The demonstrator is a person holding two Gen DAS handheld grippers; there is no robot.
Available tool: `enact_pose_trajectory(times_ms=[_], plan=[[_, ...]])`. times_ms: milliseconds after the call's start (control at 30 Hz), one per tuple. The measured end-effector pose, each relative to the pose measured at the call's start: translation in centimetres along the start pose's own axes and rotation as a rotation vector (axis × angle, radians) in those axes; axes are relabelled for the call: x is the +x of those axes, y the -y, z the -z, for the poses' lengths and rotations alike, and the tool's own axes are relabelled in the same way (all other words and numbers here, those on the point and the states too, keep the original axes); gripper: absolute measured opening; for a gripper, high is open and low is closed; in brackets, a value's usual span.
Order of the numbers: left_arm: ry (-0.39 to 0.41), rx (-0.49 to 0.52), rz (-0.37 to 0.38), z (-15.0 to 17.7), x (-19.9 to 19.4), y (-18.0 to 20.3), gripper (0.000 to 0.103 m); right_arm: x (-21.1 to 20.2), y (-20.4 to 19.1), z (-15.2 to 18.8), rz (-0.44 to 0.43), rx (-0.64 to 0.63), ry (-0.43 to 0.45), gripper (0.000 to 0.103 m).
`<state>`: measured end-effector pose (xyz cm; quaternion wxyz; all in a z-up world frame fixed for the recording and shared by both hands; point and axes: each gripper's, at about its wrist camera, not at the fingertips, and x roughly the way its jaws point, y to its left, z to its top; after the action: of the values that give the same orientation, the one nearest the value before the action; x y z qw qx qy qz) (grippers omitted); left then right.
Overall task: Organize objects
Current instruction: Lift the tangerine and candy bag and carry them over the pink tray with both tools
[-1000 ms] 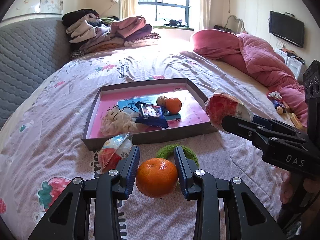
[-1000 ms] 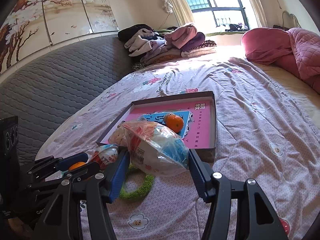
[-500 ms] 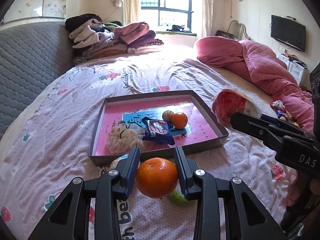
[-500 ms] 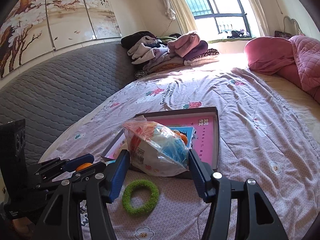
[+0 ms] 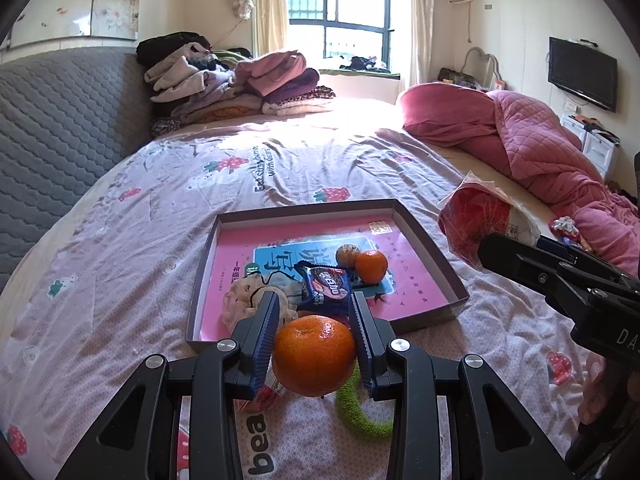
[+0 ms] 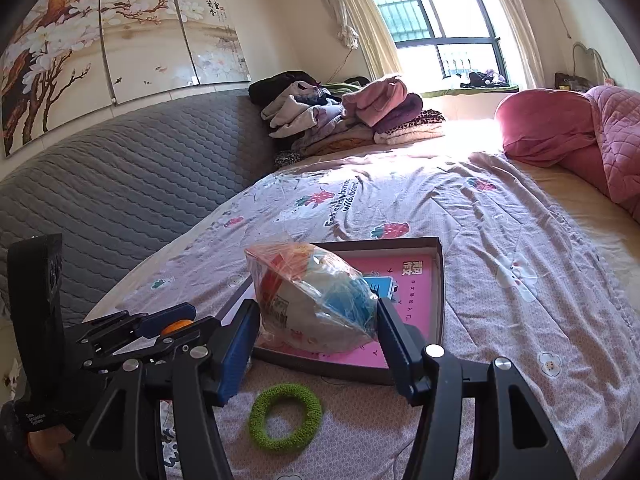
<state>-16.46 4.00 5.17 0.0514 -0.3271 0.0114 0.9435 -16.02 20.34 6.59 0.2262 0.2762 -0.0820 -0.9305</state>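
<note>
Both tongs have lifted off the bed toward the tray (image 5: pixel 448 276): the left tongs (image 5: pixel 314 332) stay clenched on an orange (image 5: pixel 314 356), the right tongs (image 6: pixel 316 320) on a plastic snack bag (image 6: pixel 312 296). Both items look ready to drop in at twelve o'clock. The green ring (image 6: pixel 285 417) remains on the bedsheet, printed "with bears". The right tongs' housing reads "DAS".

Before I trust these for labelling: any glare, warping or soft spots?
Left wrist view: window blown out, sun washes the far bedspread, edges bend. Right wrist view: same glare near the pink quilt, headboard curves; plastic bag stays sharp.
</note>
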Motion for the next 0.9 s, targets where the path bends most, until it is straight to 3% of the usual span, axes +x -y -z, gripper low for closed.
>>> enact_pose_trajectory(times_ms=[900], plan=[[0.009, -0.011, -0.046, -3.0, 2.4, -1.3, 0.037, 1.8, 1.0, -3.1, 0.015, -0.044, 0.04, 0.059]])
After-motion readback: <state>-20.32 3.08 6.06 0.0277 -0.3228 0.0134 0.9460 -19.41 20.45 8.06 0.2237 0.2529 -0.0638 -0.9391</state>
